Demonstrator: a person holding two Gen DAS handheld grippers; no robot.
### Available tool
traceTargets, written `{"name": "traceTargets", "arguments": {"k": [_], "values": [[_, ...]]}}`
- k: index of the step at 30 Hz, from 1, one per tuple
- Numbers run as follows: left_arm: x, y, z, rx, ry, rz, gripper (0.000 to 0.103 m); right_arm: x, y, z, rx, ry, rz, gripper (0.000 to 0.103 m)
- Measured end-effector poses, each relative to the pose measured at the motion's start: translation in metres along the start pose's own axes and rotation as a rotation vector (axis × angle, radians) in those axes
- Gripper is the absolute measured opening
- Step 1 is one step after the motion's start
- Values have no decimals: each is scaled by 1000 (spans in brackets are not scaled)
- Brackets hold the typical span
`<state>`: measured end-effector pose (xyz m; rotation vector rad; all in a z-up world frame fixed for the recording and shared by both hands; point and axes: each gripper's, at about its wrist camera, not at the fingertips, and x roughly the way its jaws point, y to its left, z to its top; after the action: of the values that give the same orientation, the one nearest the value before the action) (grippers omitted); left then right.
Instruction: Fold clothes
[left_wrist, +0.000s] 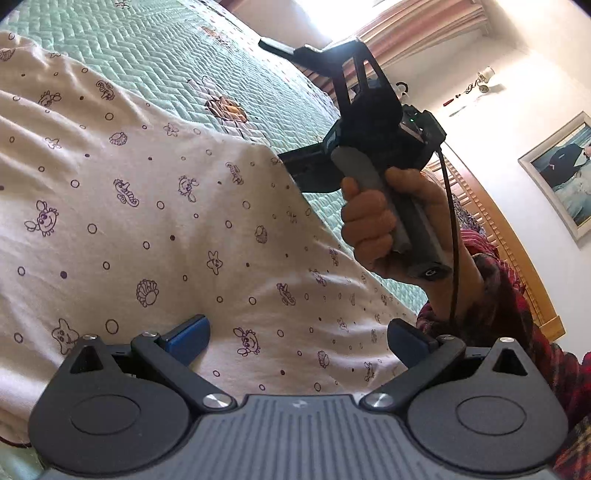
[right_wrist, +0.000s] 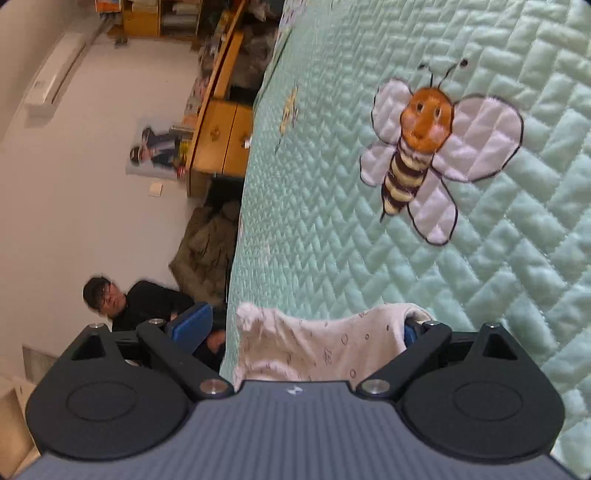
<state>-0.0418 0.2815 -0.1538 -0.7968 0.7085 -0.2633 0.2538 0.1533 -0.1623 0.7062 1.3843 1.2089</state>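
Both claws are seen spread wide, with nothing pinched between the pads. From the left wrist view, the left gripper (left_wrist: 297, 341) is held low over a white garment (left_wrist: 147, 206) printed with small purple sea creatures and bubbles, its two blue pads (left_wrist: 188, 338) set well apart above the cloth; whether they touch the fabric cannot be told. The garment is spread across a mint-green quilted bedspread (left_wrist: 159, 48), on which it covers most of the near side. Beyond it, the right gripper (left_wrist: 291, 107) is held up over the bedspread by a hand (left_wrist: 373, 221) wrapped around its grey handle, a red plaid sleeve (left_wrist: 509, 306) showing behind. From the right wrist view, the right gripper (right_wrist: 306, 328) is also seen open wide; a fold of the same white garment (right_wrist: 314, 347) is draped over one of its fingers and hangs loose between the two, not clamped. An appliquéd bee (right_wrist: 424, 147) is stitched into the bedspread (right_wrist: 517, 295) ahead of it. At the edge of the bed, a person in dark clothing (right_wrist: 147, 299) is seated, and wooden furniture (right_wrist: 221, 136) stands against the wall.
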Motion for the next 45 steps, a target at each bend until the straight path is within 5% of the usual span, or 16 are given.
{"name": "traceTargets", "arguments": {"k": [9, 16, 20, 26, 28, 30, 32, 35, 38, 40, 45], "values": [[-3, 3, 0, -22, -7, -17, 102, -6, 7, 15, -42, 108, -82, 94], [-9, 11, 4, -80, -31, -71, 101, -76, -6, 8, 78, -135, -94, 95], [-39, 13, 7, -100, -132, -134, 102, -115, 17, -27, 24, -299, 54, 96], [-100, 43, 35, -118, -312, -22, 102, -72, 39, -78, 13, -182, 117, 96], [-110, 72, 44, -166, -336, 71, 102, -50, 33, -81, 34, -161, 92, 96], [-118, 99, 49, -218, -326, 138, 101, -36, 18, -74, 28, -181, -41, 96], [-127, 112, 50, -265, -343, 96, 98, -32, 11, -71, 20, -211, -114, 77], [-153, 108, 49, -244, -424, 45, 102, -34, 11, -73, 13, -259, -146, 85], [-190, 110, 43, -263, -565, -30, 102, -35, 34, -85, -51, -272, -153, 88], [-216, 121, 38, -309, -656, 9, 102, -29, 56, -99, -142, -271, -158, 89], [-253, 143, 35, -368, -702, 98, 102, 50, 141, -158, -760, -203, -467, 89]]}}
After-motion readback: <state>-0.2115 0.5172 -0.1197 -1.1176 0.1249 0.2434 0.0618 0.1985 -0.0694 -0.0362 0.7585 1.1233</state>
